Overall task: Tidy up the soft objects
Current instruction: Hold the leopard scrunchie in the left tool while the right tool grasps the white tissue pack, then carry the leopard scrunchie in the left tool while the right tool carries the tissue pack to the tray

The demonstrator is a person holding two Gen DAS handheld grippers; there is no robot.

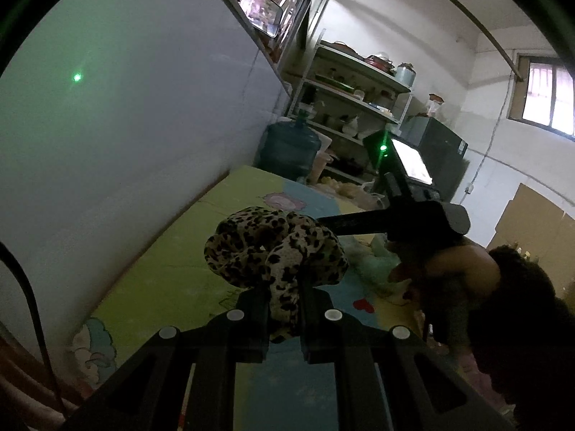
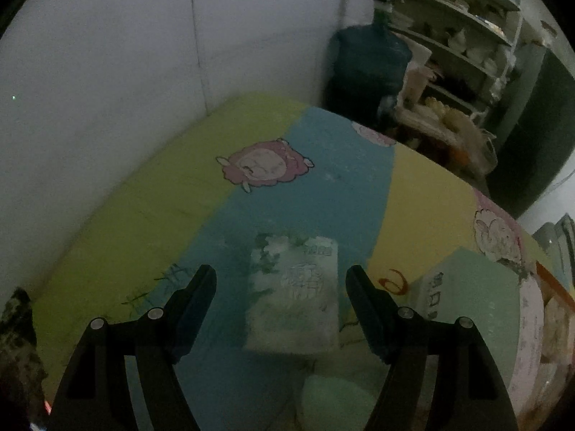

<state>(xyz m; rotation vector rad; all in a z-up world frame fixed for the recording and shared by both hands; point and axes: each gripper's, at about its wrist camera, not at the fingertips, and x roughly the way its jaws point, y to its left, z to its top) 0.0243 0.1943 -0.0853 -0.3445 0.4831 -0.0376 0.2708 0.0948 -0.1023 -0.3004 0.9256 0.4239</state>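
Observation:
My left gripper is shut on a leopard-print soft cloth and holds it bunched above the striped cartoon mattress. The right gripper's black body shows beyond it in the left wrist view. My right gripper is open and empty, its jaws wide apart above a pale green tissue pack lying on the mattress. A second pale green pack lies to the right. A soft green rounded item sits below. A bit of the leopard cloth shows at the left edge.
A white wall runs along the mattress's left side. A blue water jug and metal shelves with dishes stand past the far end. A dark cabinet and a window are at the right.

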